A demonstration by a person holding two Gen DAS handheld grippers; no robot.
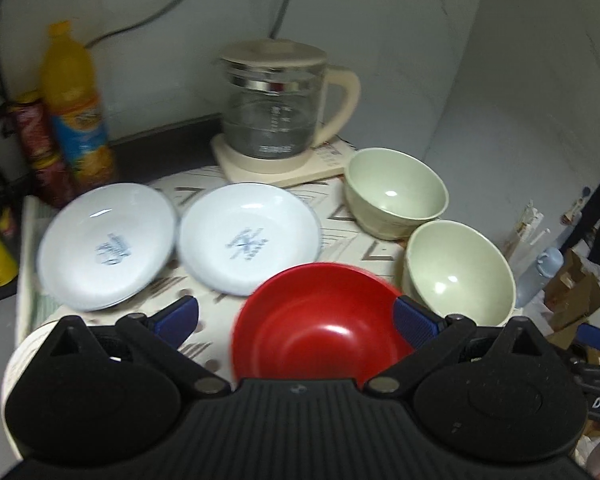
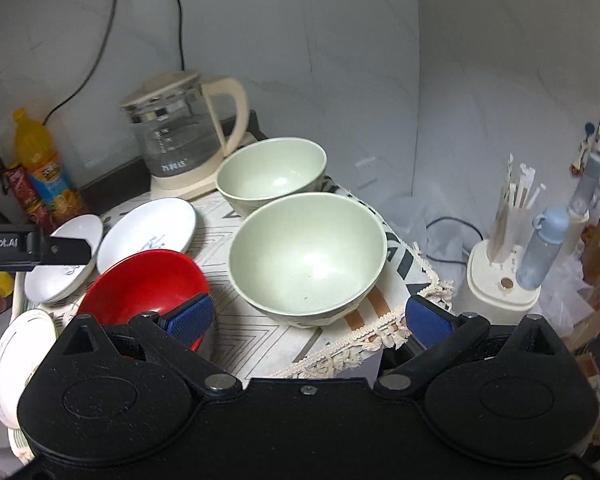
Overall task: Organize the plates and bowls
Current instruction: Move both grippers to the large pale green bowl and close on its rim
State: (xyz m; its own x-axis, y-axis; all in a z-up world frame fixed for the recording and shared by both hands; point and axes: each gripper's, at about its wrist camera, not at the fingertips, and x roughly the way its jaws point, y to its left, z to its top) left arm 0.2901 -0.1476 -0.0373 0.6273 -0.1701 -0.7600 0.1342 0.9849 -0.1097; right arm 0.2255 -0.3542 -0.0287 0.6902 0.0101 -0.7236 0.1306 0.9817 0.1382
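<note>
- The left gripper (image 1: 296, 318) is hovering low over a patterned cloth (image 1: 196, 200), its blue fingers (image 1: 178, 316) spread wide with nothing between them but the red bowl (image 1: 320, 320) sitting below.
- The red bowl is sitting mouth-up near the front of the cloth; from the right wrist view it is tilting slightly, its rim higher on the far side, though the frame is blurred.
- Two white plates (image 1: 104, 246) (image 1: 248, 236) are lying side by side behind the red bowl, face-up, their rims nearly touching; blue printed marks are showing in their centres.
- Two pale green bowls (image 2: 306, 258) (image 2: 272, 172) are standing upright along the right edge of the cloth, one just behind the other, rims touching or nearly so.
- The right gripper (image 2: 310, 320) is hanging in front of the nearer green bowl, fingers parted and gripping nothing.
- Another white plate (image 2: 18, 360) is resting at the front left corner.
- A glass kettle (image 1: 276, 112) is standing on its base at the back, handle pointing right, beside an orange drink bottle (image 1: 76, 108).
</note>
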